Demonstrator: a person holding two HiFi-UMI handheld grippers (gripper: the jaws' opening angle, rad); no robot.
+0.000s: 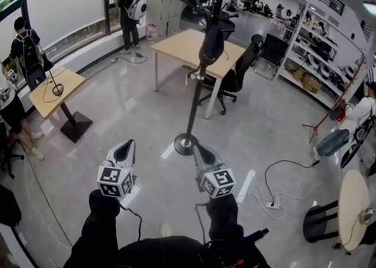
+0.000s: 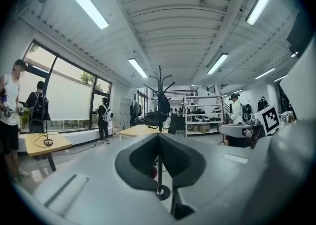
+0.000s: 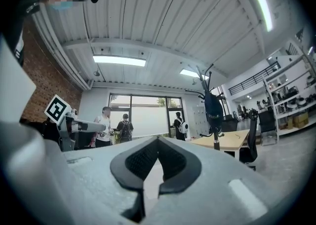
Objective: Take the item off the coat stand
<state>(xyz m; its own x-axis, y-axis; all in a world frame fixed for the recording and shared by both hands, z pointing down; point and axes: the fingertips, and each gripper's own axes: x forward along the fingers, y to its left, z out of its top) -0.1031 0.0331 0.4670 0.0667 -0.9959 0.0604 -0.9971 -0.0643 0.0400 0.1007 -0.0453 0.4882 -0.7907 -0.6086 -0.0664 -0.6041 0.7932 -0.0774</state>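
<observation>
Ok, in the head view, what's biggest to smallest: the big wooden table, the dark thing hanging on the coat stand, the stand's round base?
1. big wooden table
2. dark hanging thing
3. round base
The last two look close; the base is nearer the camera, so unsure.

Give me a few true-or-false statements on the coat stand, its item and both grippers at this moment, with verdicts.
1. A dark item hangs on the coat stand. True.
2. The right gripper is clamped on that item. False: its jaws are shut on nothing, and it is short of the stand.
3. The left gripper has its jaws together, with nothing held. True.
4. The coat stand lies toppled on the floor. False: it stands upright on its round base.
</observation>
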